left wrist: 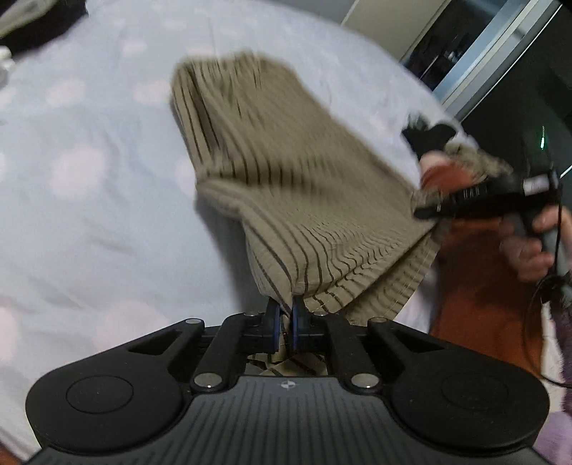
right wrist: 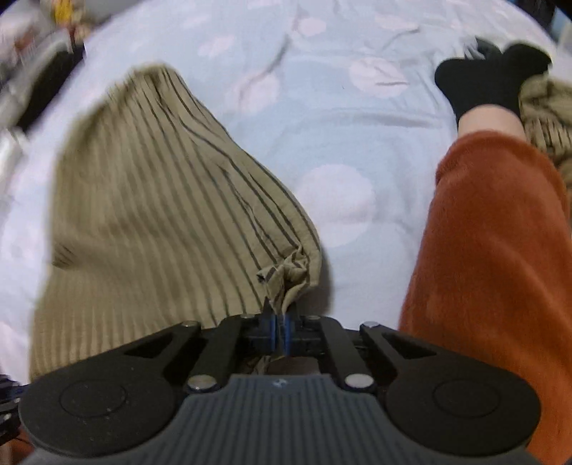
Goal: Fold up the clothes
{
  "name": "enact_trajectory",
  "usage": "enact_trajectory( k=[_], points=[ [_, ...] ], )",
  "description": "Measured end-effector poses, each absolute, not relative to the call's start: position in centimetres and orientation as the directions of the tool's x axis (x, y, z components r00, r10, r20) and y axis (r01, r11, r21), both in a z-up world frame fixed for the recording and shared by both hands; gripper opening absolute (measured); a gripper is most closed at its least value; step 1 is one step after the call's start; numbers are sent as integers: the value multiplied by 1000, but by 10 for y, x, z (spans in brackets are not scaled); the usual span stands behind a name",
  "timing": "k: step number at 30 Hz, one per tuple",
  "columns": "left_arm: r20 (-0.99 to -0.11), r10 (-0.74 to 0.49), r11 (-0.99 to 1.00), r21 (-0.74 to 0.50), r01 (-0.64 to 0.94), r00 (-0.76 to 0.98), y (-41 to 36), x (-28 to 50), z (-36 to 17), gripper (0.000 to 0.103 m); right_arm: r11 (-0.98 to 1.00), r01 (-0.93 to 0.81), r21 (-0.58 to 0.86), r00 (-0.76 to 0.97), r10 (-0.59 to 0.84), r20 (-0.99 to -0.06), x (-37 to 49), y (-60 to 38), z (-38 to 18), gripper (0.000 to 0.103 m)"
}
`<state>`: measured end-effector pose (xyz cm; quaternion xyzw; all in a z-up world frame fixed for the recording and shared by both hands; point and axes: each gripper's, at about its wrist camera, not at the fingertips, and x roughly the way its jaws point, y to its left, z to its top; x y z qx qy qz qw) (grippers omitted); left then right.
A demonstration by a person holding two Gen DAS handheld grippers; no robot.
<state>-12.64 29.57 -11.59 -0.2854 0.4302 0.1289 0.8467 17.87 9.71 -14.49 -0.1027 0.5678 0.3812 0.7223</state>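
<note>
A tan garment with thin dark stripes (left wrist: 286,171) is held up over the pale blue bedsheet (left wrist: 89,161). My left gripper (left wrist: 285,314) is shut on its near corner. My right gripper (right wrist: 279,322) is shut on another bunched corner of the same striped garment (right wrist: 150,200). In the left wrist view the right gripper (left wrist: 422,211) shows at the garment's right edge, held by a hand. The cloth is stretched between the two grippers and blurred by motion.
The person's leg in orange trousers (right wrist: 493,250) with a black sock (right wrist: 489,82) lies on the bed at the right. Another tan cloth (right wrist: 550,118) lies beyond the foot. Dark clutter (left wrist: 32,25) sits at the bed's far left edge. A dark cabinet (left wrist: 500,53) stands beyond the bed.
</note>
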Motion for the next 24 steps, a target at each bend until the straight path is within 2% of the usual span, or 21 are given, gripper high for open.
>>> enact_trajectory(
  k=[3, 7, 15, 17, 20, 21, 22, 24],
  points=[
    [-802, -17, 816, -356, -455, 597, 309, -152, -89, 7, 674, -597, 434, -22, 527, -849, 169, 89, -127, 5],
    [-853, -18, 834, -300, -462, 522, 313, -172, -84, 7, 669, -545, 505, -89, 553, -828, 138, 85, -125, 5],
    [-941, -55, 818, -234, -526, 333, 304, -158, -157, 9, 741, -606, 291, 29, 386, -922, 96, 99, -170, 6],
    [-953, -70, 806, -228, -546, 295, 304, -154, -175, 15, 750, -614, 247, 52, 351, -935, 94, 102, -175, 7],
    [-961, -53, 804, -203, -558, 272, 300, -153, -188, 20, 763, -621, 181, 81, 292, -953, 96, 104, -182, 15],
    [-960, -46, 807, -199, -557, 276, 297, -153, -187, 20, 768, -621, 156, 94, 271, -958, 97, 104, -183, 25],
    [-959, -43, 811, -196, -551, 279, 295, -155, -185, 21, 766, -627, 140, 119, 272, -955, 95, 103, -180, 26],
    [-958, -36, 820, -191, -539, 286, 290, -159, -181, 30, 757, -644, 113, 173, 288, -942, 91, 102, -170, 27]
  ],
)
